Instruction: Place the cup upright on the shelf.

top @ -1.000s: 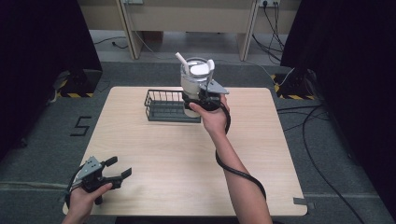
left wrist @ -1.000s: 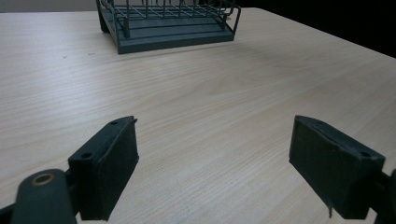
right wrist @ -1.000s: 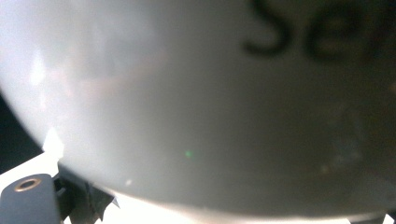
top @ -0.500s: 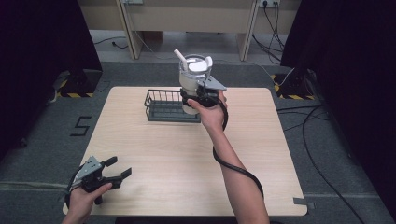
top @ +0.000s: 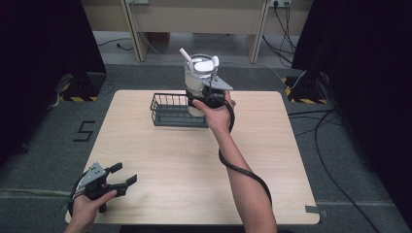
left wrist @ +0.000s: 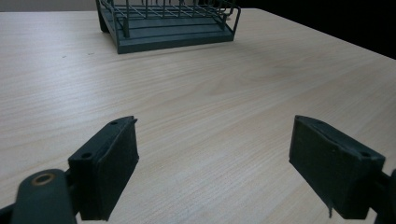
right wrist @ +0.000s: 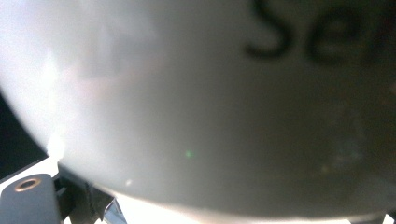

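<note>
A pale cup (top: 199,80) with white items sticking out of its top is held up over the right end of a black wire basket (top: 170,114). My right gripper (top: 206,99) is shut on the cup's lower side. In the right gripper view the cup's white wall (right wrist: 210,93) with dark lettering sits right against the camera. My left gripper (top: 125,174) rests low at the table's near left corner, open, with bare wood between its jaws (left wrist: 215,163). From there the basket (left wrist: 168,28) stands far ahead.
The light wooden table (top: 170,160) stretches between the basket and the near edge. The person's right forearm (top: 243,179) crosses its middle with a black cable looped around it. Cables (top: 330,141) lie on the grey floor to the right.
The right gripper has lifted the cup slightly higher over the basket. The left gripper has stayed still.
</note>
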A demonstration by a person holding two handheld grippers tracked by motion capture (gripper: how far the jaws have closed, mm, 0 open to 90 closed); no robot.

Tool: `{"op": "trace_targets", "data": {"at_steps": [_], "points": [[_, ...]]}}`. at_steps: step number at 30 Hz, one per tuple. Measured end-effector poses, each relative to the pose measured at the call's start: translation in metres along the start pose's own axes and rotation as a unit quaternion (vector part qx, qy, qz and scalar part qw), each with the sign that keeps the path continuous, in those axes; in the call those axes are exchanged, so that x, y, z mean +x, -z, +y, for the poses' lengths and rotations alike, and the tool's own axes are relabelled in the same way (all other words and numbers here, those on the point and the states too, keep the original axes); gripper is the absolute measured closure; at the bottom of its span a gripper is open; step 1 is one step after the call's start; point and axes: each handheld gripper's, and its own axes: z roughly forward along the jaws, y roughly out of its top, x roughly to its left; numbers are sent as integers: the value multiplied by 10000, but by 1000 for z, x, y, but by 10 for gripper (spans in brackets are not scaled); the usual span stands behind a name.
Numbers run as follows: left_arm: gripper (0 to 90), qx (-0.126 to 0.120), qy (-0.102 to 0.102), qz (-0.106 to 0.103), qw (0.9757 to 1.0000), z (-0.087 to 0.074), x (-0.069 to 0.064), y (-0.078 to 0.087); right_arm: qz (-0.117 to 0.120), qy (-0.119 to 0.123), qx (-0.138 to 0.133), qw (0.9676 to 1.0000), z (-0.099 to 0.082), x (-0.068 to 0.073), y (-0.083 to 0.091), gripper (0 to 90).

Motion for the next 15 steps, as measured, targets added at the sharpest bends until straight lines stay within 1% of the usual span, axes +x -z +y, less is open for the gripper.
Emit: {"op": "trace_targets", "data": {"at_steps": [4, 8, 10, 11, 15], "points": [[149, 1, 3, -7, 10000, 0, 0, 0, 5, 15, 11, 10000, 0, 0, -4, 109], [148, -3, 10, -5, 10000, 0, 0, 0, -2, -34, 19, 10000, 0, 1, -7, 108], [149, 3, 12, -8, 10000, 0, 0, 0, -17, 6, 15, 10000, 1, 0, -9, 109], [149, 4, 12, -8, 10000, 0, 0, 0, -16, -29, 30, 10000, 1, 1, -10, 109], [149, 5, 12, -15, 10000, 0, 0, 0, -34, -3, 38, 10000, 2, 0, -14, 109]]}}
